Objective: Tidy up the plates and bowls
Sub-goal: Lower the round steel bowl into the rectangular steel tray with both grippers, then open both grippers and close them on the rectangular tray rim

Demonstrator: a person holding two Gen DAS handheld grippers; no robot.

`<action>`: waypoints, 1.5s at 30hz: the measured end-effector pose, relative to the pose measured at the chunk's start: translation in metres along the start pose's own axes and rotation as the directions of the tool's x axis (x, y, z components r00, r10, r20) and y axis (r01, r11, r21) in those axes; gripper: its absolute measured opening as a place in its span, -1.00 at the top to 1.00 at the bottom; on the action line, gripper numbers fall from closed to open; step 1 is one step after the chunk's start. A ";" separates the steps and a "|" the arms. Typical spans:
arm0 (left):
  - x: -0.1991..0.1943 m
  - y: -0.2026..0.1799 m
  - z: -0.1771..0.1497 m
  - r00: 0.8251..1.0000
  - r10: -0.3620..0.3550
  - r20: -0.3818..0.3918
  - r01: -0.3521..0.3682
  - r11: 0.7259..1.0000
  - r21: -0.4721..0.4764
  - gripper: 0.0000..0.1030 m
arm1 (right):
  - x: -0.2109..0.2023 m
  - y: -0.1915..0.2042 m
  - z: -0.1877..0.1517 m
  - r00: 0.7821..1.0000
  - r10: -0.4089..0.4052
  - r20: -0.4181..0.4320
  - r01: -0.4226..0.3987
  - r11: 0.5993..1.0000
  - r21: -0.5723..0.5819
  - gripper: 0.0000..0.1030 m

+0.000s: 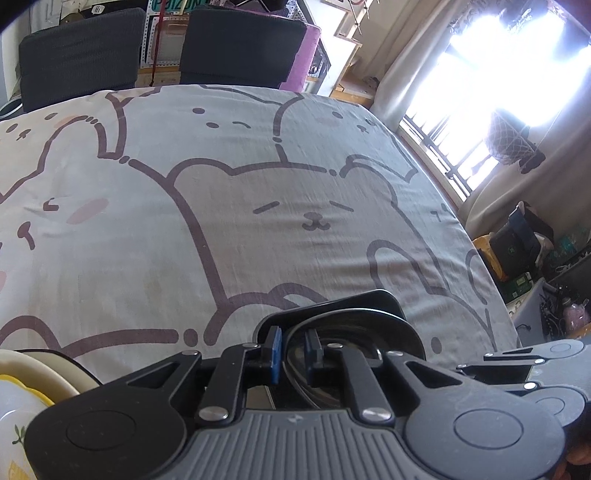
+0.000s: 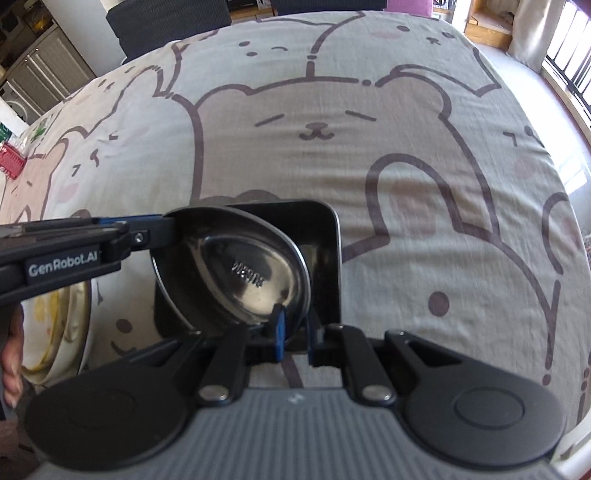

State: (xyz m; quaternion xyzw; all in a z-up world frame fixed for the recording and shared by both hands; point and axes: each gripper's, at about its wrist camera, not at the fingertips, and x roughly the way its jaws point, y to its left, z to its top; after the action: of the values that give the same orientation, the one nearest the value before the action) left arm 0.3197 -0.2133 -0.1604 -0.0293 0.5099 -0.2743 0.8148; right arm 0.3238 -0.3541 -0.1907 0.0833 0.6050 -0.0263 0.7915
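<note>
White lettering reading "GenRobot.AI" is showing on the side of the left gripper (image 2: pixel 173 225), which is reaching in from the left. Stamped characters are sitting upside down on the steel bowl (image 2: pixel 243 273), too blurred to read. A sign (image 1: pixel 177 5) far across the room is partly showing "POIZON".

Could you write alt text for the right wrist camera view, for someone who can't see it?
Two handheld grippers hold a tilted shiny steel bowl over a black square dish: the right gripper pinches its near rim, the left gripper its left rim. Underneath is a grey cartoon-bear tablecloth; pale crockery sits at the left.
</note>
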 end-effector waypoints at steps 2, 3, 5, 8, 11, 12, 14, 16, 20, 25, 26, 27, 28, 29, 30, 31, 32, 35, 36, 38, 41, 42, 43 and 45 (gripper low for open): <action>0.002 -0.001 0.000 1.000 0.003 -0.003 -0.003 1.000 0.003 0.75 | 0.004 -0.001 0.001 1.000 -0.007 -0.008 0.007 1.000 0.000 0.73; 0.004 -0.002 0.000 1.000 0.003 -0.004 -0.003 1.000 0.003 0.75 | 0.006 -0.002 0.002 1.000 -0.009 -0.011 0.009 1.000 0.001 0.73; 0.006 -0.001 0.000 1.000 0.001 -0.005 -0.001 1.000 -0.004 0.73 | 0.010 -0.002 0.002 1.000 -0.013 -0.018 0.013 1.000 0.000 0.72; 0.007 0.000 0.001 1.000 -0.005 -0.003 0.005 1.000 -0.016 0.73 | 0.014 -0.004 0.003 1.000 -0.014 -0.026 0.014 1.000 0.001 0.71; 0.008 0.000 0.001 1.000 -0.006 -0.003 0.006 1.000 -0.022 0.68 | 0.019 -0.006 0.004 0.999 -0.012 -0.030 0.012 1.000 0.001 0.69; 0.008 0.001 0.001 1.000 -0.008 -0.004 0.008 1.000 -0.024 0.65 | 0.020 -0.006 0.005 0.999 -0.012 -0.031 0.012 1.000 0.001 0.69; 0.008 0.001 0.001 1.000 -0.012 -0.006 0.012 1.000 -0.029 0.51 | 0.022 -0.006 0.005 0.999 -0.013 -0.033 0.013 1.000 0.001 0.67; 0.008 0.000 0.002 1.000 -0.007 -0.006 0.007 1.000 -0.026 0.42 | 0.023 -0.005 0.006 0.999 -0.008 -0.035 0.008 1.000 -0.001 0.57; 0.006 -0.001 0.002 1.000 -0.002 0.001 0.002 1.000 -0.018 0.27 | 0.024 -0.003 0.005 0.999 -0.011 -0.037 0.011 1.000 -0.005 0.54; 0.000 0.000 0.003 1.000 -0.006 0.016 0.006 1.000 -0.014 0.12 | 0.018 -0.006 0.005 1.000 -0.007 -0.021 0.007 1.000 0.008 0.53; -0.002 0.001 0.004 1.000 -0.010 0.022 0.011 1.000 -0.017 0.07 | 0.016 -0.007 0.006 1.000 -0.001 -0.014 0.001 1.000 0.017 0.52; -0.004 0.002 0.004 0.999 -0.016 0.029 0.016 1.000 -0.019 0.04 | 0.013 -0.009 0.006 1.000 0.006 -0.007 -0.006 1.000 0.028 0.45; -0.006 0.002 0.004 0.999 -0.019 0.037 0.020 1.000 -0.020 -0.04 | 0.010 -0.011 0.006 1.000 0.013 0.004 -0.014 0.999 0.038 0.31; -0.009 0.002 0.005 0.999 -0.020 0.044 0.021 1.000 -0.021 -0.19 | 0.006 -0.012 0.007 1.000 0.019 0.019 -0.020 0.999 0.044 0.26; -0.011 0.003 0.006 0.998 -0.020 0.051 0.021 1.000 -0.022 -0.29 | 0.002 -0.014 0.007 0.999 0.034 0.039 -0.036 0.998 0.048 0.14; -0.013 0.003 0.006 0.998 -0.020 0.058 0.021 1.000 -0.023 -0.50 | -0.004 -0.015 0.007 0.997 0.041 0.061 -0.045 0.998 0.054 0.01; -0.014 0.004 0.006 0.998 -0.018 0.065 0.020 0.999 -0.025 -0.61 | -0.010 -0.016 0.007 0.995 0.038 0.089 -0.043 0.997 0.057 -0.04; -0.015 0.007 0.006 0.998 -0.004 0.055 0.006 1.000 -0.023 -0.66 | -0.025 -0.025 0.007 0.985 0.046 0.167 -0.060 0.995 0.081 -0.16; -0.014 0.008 0.005 0.999 0.003 0.043 -0.002 1.000 -0.019 -0.68 | -0.028 -0.028 0.007 0.981 0.041 0.192 -0.060 0.994 0.095 -0.24; -0.013 0.009 0.003 1.000 0.017 0.020 -0.017 1.000 -0.009 -0.72 | -0.032 -0.037 0.007 0.969 -0.001 0.245 -0.030 0.992 0.124 -0.35; -0.013 0.011 -0.001 0.999 0.036 -0.002 -0.036 0.999 -0.005 -0.79 | -0.029 -0.048 0.008 0.961 -0.057 0.272 0.020 0.990 0.137 -0.39; -0.013 0.011 -0.002 0.999 0.042 -0.001 -0.042 0.999 0.002 -0.79 | -0.027 -0.053 0.008 0.963 -0.062 0.263 0.024 0.989 0.144 -0.39; -0.014 0.011 -0.003 0.999 0.046 0.002 -0.046 0.999 0.011 -0.79 | -0.024 -0.056 0.009 0.965 -0.068 0.254 0.032 0.989 0.143 -0.38; -0.015 0.009 -0.005 0.999 0.047 0.000 -0.047 0.998 0.038 -0.79 | -0.020 -0.057 0.011 0.965 -0.092 0.247 0.066 0.992 0.110 -0.38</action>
State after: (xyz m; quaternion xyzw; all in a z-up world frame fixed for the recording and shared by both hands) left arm 0.3137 -0.1976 -0.1537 -0.0017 0.5057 -0.2646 0.8211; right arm 0.3207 -0.4133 -0.1749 0.0950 0.5005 -0.0986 0.8548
